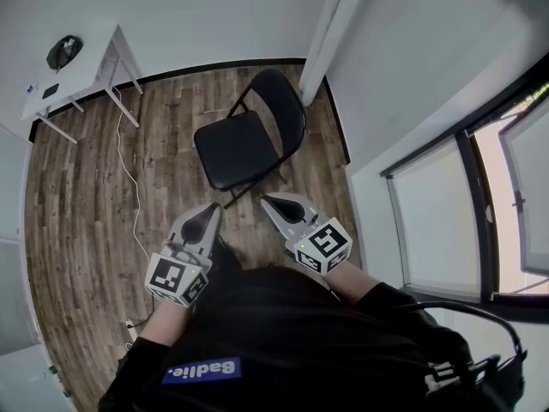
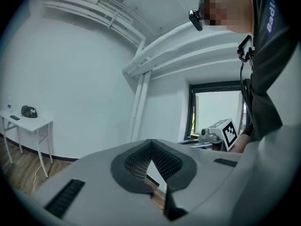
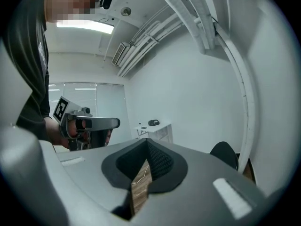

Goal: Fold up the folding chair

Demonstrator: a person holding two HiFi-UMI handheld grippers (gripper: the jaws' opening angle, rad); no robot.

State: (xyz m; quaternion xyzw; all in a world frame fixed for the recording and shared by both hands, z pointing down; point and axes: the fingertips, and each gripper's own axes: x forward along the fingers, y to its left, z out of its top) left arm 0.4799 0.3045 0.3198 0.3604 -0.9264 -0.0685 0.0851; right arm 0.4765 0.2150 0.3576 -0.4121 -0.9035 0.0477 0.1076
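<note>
Folding chair (image 1: pixel 244 144) out on the plank floor (image 1: pixel 81 204), fully unfolded, black seat flat and rounded backrest up, parked right by the foot of the white column (image 1: pixel 330 28) at the wall. Over at the far left, white table (image 1: pixel 86 71) carrying a dark rounded item (image 1: pixel 65 51) plus a couple of smaller bits, too small to name. White cable (image 1: pixel 130 174) trailing across the boards from beneath that table. Now the jaws: left gripper (image 1: pixel 215 207) pinched fully together, nothing between the pads, tip aimed at the seat's front edge, near it but clear of it. Right gripper (image 1: pixel 265 198) likewise closed tight and empty, just beside its partner, also short of the chair, no contact. Both close to level, held out from black sleeves (image 1: pixel 377 299). Hard to see: chair legs mostly tucked under the seat from the head view; from the right gripper view only the top curve of the backrest peeking past the gripper's grey body; window (image 1: pixel 446 221) at the right cut off by the frame edge.
</note>
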